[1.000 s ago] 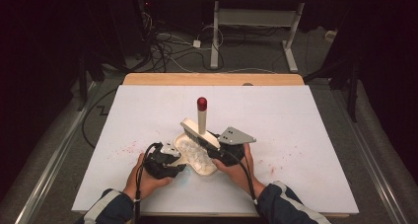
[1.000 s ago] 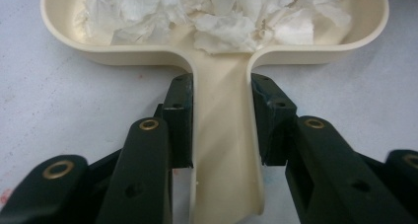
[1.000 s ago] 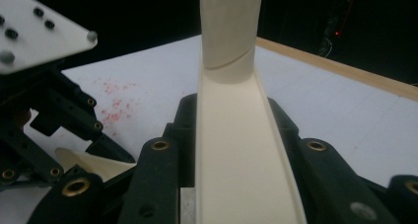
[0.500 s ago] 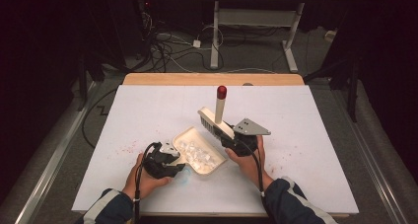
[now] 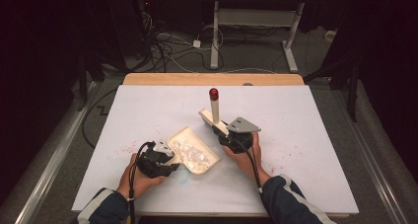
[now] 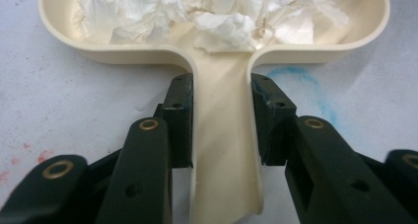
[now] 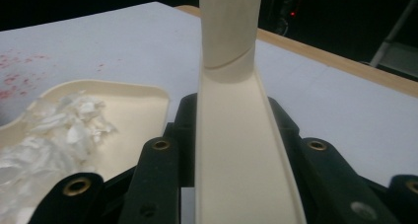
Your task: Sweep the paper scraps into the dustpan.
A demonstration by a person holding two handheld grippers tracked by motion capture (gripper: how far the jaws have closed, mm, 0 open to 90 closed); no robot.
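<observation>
1. Left claw [image 5: 170,161]: clamped on dustpan [image 5: 193,150] handle; pan lies on bench [image 5: 315,135], mouth toward 1 o'clock, paper scraps [image 6: 207,12] inside.
2. Right claw [image 5: 221,130]: clamped on brush [image 5: 214,110], long axis toward 12 o'clock, red tip [image 5: 213,92] farthest.

Dark room; white-topped table [image 5: 315,135] w/ wooden far edge; cables [image 5: 167,46] on grey floor; white desk frame [image 5: 256,21] behind.
</observation>
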